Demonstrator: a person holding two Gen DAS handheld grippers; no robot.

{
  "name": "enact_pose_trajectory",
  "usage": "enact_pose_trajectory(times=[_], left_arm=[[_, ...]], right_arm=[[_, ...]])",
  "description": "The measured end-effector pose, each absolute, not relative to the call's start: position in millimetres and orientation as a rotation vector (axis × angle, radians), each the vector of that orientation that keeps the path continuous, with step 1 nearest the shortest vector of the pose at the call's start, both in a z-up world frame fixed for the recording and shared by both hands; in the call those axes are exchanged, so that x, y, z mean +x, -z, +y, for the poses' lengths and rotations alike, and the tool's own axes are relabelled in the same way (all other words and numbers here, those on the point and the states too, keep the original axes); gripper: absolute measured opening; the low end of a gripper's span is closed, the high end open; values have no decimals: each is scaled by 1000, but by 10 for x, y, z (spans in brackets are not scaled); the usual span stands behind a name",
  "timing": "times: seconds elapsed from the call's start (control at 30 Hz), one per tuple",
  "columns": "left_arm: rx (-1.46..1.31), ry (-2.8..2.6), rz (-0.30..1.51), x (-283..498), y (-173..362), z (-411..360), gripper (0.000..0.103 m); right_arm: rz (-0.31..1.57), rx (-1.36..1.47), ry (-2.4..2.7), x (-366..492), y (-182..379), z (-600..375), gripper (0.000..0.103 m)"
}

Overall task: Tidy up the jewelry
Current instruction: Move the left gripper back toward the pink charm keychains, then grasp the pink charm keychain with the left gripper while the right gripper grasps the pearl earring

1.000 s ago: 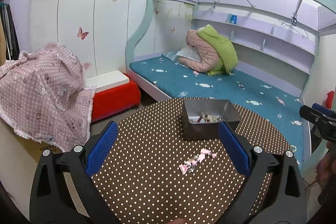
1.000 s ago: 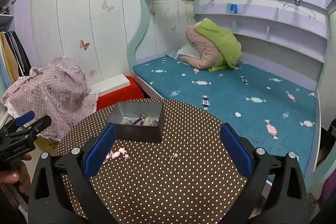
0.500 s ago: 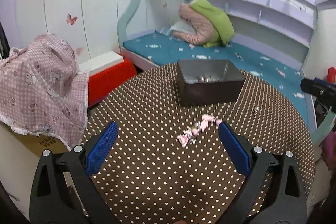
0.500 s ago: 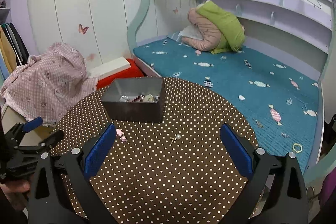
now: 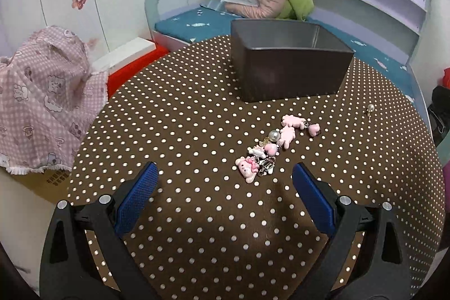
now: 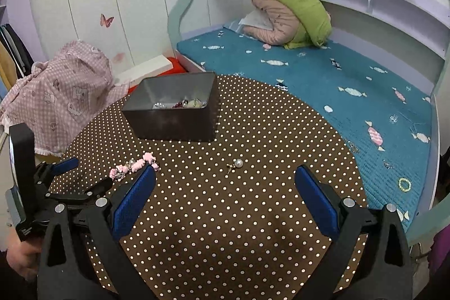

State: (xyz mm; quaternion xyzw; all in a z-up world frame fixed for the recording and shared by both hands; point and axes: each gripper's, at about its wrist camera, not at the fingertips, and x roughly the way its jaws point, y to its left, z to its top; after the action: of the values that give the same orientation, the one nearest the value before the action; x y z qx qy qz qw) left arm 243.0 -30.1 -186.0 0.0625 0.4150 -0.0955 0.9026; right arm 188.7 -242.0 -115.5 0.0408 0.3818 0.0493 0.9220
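A pink charm bracelet (image 5: 270, 148) lies on the brown dotted round table (image 5: 197, 108), just ahead of my open left gripper (image 5: 225, 196), a little right of its centre line. Behind it stands a dark grey metal box (image 5: 287, 66). In the right wrist view the same box (image 6: 174, 108) holds several small jewelry pieces. A pearl earring (image 6: 235, 164) lies on the table ahead of my open right gripper (image 6: 225, 193). The bracelet (image 6: 135, 165) sits to the left, beside my left gripper (image 6: 67, 173), which a hand holds. The pearl earring (image 5: 369, 109) shows small at the right.
A bed with a teal cover (image 6: 337, 80) and a bundled pink and green quilt (image 6: 287, 16) lies behind the table. A pink checked cloth (image 5: 42, 97) drapes over something at the left, beside a red and white box (image 5: 132, 58). A small bead bracelet (image 6: 404, 184) rests on the bed edge.
Both grippers have come lower and closer to the table. The bracelet now lies near the left gripper's fingers, and the pearl earring sits nearer the right gripper. Both stay open.
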Motion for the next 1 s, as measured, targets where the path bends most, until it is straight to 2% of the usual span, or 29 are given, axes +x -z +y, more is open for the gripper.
enact_pose_trajectory(times=[0.1,0.13,0.17,0.2,0.23,0.3,0.4,0.53,0.57,0.6,0.67,0.87,0.9,1.0], left_arm=[[115,204,878,2509,1928,-325,94],[107,207,885,2530,1950,-323,89],[96,212,903,2570,1988,-331,74],[81,218,924,2608,2030,-326,67],[82,216,911,2606,2025,-314,65],[92,221,909,2603,2027,-295,52],[80,236,913,2593,2023,-228,43],[76,243,910,2576,2021,-152,44],[76,235,908,2586,2027,-139,53],[75,232,905,2590,2021,-111,66],[68,234,887,2581,1983,-49,72],[58,232,908,2773,2014,-58,70],[53,233,898,2787,1998,-52,62],[51,243,903,2806,1983,-37,46]], right_arm=[[794,86,-101,1912,1190,-2427,95],[795,87,-101,1919,1195,-2432,95],[797,88,-100,1925,1199,-2435,95],[798,89,-101,1928,1204,-2440,95],[799,90,-100,1937,1206,-2447,95],[802,91,-99,1956,1212,-2462,95],[807,93,-99,1975,1231,-2470,95],[815,92,-104,2011,1264,-2462,95],[817,92,-105,2018,1270,-2460,95],[818,92,-106,2021,1276,-2456,95],[820,92,-105,2027,1284,-2455,95],[825,94,-100,2042,1303,-2465,95],[825,92,-100,2043,1304,-2464,95],[828,90,-101,2038,1303,-2456,95]])
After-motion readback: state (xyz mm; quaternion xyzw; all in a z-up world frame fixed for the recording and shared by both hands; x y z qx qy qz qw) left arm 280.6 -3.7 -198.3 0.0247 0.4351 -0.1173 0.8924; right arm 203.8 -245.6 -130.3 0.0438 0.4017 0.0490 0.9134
